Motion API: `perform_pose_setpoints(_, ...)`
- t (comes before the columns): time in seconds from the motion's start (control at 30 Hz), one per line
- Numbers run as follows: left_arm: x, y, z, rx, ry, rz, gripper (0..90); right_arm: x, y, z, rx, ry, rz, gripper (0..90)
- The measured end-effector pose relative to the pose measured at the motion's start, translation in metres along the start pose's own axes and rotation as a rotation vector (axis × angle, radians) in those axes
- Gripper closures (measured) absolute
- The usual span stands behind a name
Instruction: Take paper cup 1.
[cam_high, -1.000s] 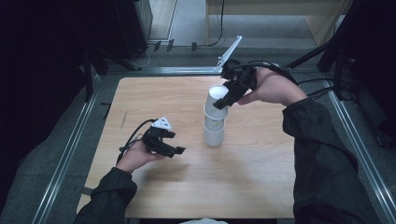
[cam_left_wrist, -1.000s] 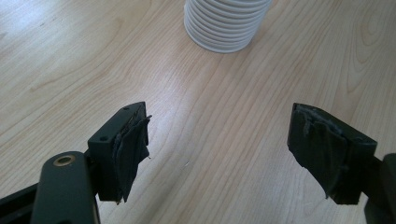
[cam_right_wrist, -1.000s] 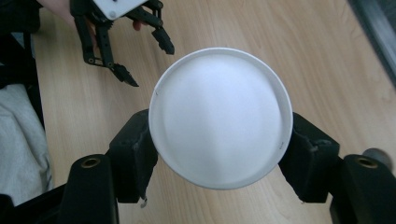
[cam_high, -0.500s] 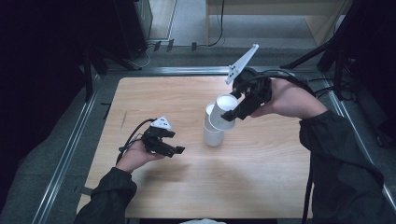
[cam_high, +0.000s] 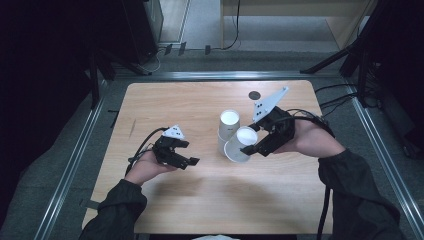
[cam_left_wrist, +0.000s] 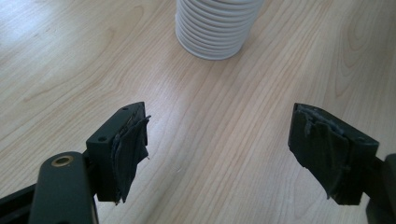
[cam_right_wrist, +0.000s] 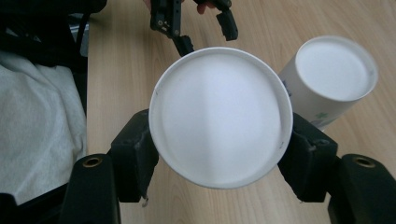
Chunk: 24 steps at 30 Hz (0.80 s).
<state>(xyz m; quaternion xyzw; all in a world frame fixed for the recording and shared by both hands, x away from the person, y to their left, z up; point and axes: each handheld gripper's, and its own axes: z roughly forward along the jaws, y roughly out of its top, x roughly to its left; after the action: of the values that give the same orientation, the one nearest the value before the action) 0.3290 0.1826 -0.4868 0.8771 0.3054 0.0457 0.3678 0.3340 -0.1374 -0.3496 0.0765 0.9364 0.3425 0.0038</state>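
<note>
A stack of white paper cups stands upside down near the middle of the wooden table. My right gripper is shut on a single white cup, held tilted just in front of and right of the stack. In the right gripper view the cup's flat bottom faces the camera between the two jaws of my right gripper, with the stack beyond. My left gripper rests open and empty to the left of the stack. In the left gripper view its jaws stand wide apart, with the stack's ribbed rims ahead.
A small dark round mark lies on the table behind the stack. Metal rails run along the table's sides. A white cloth lies past the table's near edge.
My right gripper has drawn one cup off the top of the stack and carried it down and toward the person, tilting it. The left gripper has stayed put.
</note>
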Motion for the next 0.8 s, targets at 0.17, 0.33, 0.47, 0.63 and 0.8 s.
perform_pose_setpoints(0.17,-0.002,0.001,-0.002,-0.015,-0.017,0.014,19.4,0.001,-0.019,0.021,-0.02,0.02,0.041,35.0)
perform_pose_setpoints(0.33,-0.006,0.003,-0.003,-0.033,-0.046,0.028,17.9,0.002,-0.035,0.042,-0.044,0.044,0.072,35.1)
perform_pose_setpoints(0.47,-0.009,0.004,-0.002,-0.029,-0.055,0.041,17.5,0.001,-0.045,0.058,-0.062,0.065,0.099,35.0)
perform_pose_setpoints(0.63,-0.012,0.005,-0.001,-0.028,-0.062,0.049,17.5,-0.001,-0.055,0.074,-0.075,0.084,0.123,35.1)
perform_pose_setpoints(0.8,-0.015,0.006,0.001,-0.038,-0.088,0.057,17.4,-0.003,-0.061,0.084,-0.1,0.09,0.155,35.1)
